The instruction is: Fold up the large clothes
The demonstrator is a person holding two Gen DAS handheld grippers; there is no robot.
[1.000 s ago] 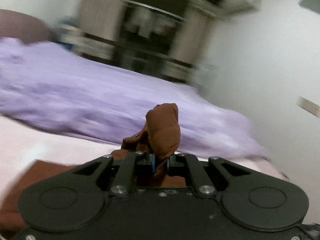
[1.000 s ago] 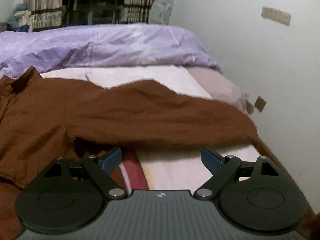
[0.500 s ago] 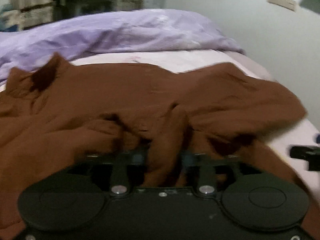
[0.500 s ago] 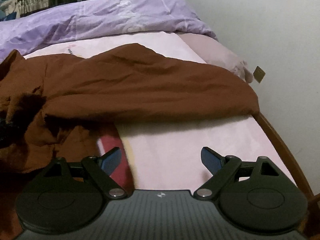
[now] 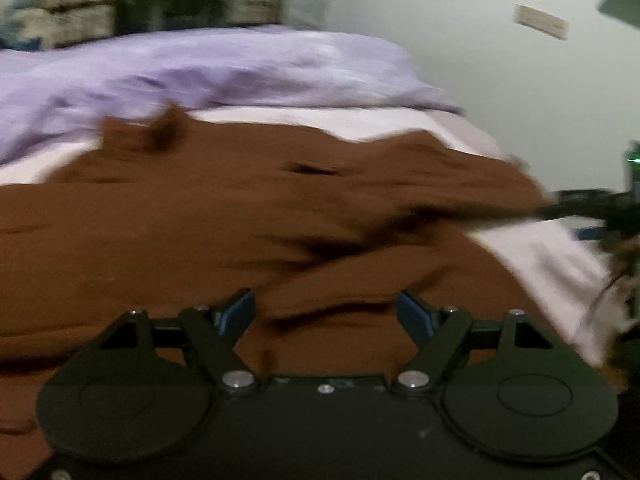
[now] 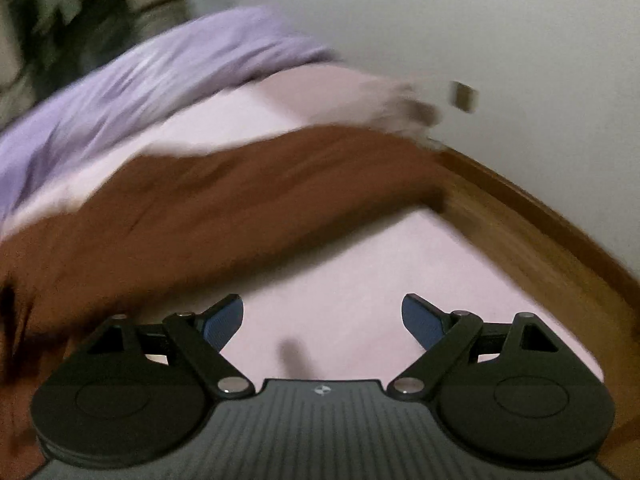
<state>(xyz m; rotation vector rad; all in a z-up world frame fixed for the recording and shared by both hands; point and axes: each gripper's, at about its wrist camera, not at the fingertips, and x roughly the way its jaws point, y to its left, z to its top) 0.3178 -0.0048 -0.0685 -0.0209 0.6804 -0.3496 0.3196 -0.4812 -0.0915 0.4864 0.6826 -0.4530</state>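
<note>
Left gripper (image 5: 326,312) gapes wide, empty, just above the brown garment (image 5: 200,220). Right gripper (image 6: 322,318) likewise wide, empty, over pink sheet (image 6: 360,272); garment beyond-left. Farther: purple duvet (image 5: 200,68). No legible writing.

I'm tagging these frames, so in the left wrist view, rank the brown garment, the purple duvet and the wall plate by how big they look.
1. brown garment, largest, though it is nearest the camera.
2. purple duvet.
3. wall plate, smallest by far.
</note>
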